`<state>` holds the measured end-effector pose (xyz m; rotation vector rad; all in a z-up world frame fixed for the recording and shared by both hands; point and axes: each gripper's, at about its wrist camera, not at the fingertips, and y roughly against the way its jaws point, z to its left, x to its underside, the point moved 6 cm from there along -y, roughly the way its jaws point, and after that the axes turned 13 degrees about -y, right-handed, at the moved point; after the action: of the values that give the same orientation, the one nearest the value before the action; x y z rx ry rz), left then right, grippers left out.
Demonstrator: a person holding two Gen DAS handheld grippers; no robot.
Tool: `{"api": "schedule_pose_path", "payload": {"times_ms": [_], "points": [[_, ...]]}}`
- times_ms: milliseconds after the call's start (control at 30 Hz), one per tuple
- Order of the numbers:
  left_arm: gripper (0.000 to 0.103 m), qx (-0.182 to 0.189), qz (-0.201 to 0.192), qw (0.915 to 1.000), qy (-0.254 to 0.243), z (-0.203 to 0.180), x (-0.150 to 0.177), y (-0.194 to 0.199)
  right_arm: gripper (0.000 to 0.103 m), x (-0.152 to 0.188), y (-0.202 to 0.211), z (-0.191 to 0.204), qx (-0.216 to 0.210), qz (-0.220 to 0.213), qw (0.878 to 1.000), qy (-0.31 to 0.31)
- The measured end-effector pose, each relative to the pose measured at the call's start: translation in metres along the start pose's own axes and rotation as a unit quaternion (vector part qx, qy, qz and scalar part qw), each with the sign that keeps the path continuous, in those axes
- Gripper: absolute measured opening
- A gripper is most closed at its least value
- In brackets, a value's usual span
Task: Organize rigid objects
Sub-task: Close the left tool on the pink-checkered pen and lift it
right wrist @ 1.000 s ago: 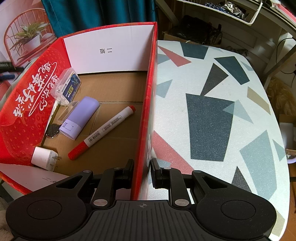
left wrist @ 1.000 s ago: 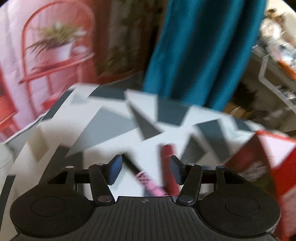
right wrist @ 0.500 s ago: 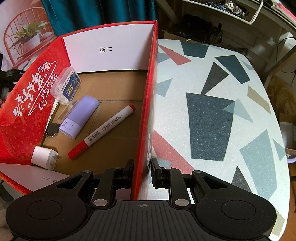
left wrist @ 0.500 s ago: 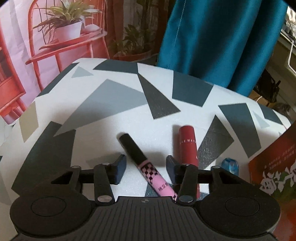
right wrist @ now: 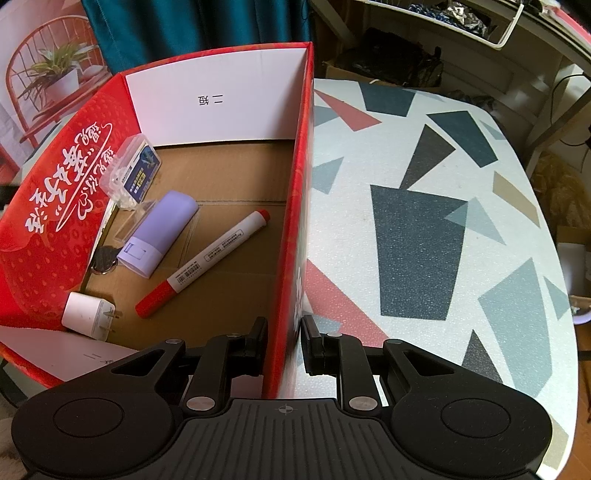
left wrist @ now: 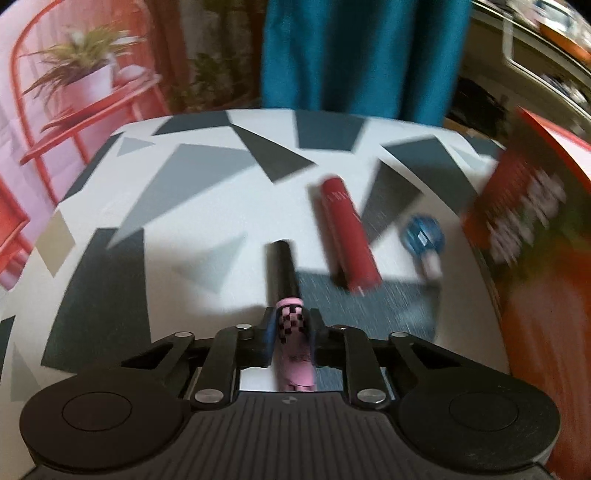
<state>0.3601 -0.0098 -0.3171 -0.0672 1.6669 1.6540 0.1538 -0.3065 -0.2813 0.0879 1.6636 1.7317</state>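
My left gripper is shut on a pink checkered tube with a black cap, which points forward above the patterned table. A red tube and a small blue object lie on the table to its right. My right gripper is shut on the right wall of the red cardboard box, one finger inside and one outside. In the box lie a red-capped marker, a lilac tube, a white charger and a clear plastic case.
The red box also shows blurred at the right edge of the left wrist view. A teal curtain and a red plant stand are behind the table. Shelving stands beyond the table's far right.
My left gripper has shut on the pink tube and lifted it, turning it to point straight ahead. The view has swung right toward the box. My right gripper has not moved.
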Motion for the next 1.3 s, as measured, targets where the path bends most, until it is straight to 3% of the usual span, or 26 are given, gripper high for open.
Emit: {"api": "schedule_pose_path", "payload": {"times_ms": [233, 500, 1300], "points": [[0.017, 0.033, -0.008, 0.9967, -0.074, -0.027, 0.022, 0.020, 0.019, 0.000, 0.001, 0.000, 0.002, -0.001, 1.000, -0.001], [0.017, 0.052, -0.016, 0.9922, -0.113, -0.055, 0.036, 0.033, 0.019, 0.000, 0.001, 0.000, 0.002, -0.001, 1.000, -0.001], [0.017, 0.054, -0.021, 0.9914, -0.117, -0.056, 0.035, 0.034, 0.019, 0.000, 0.001, 0.000, 0.002, -0.001, 1.000, -0.001]]}}
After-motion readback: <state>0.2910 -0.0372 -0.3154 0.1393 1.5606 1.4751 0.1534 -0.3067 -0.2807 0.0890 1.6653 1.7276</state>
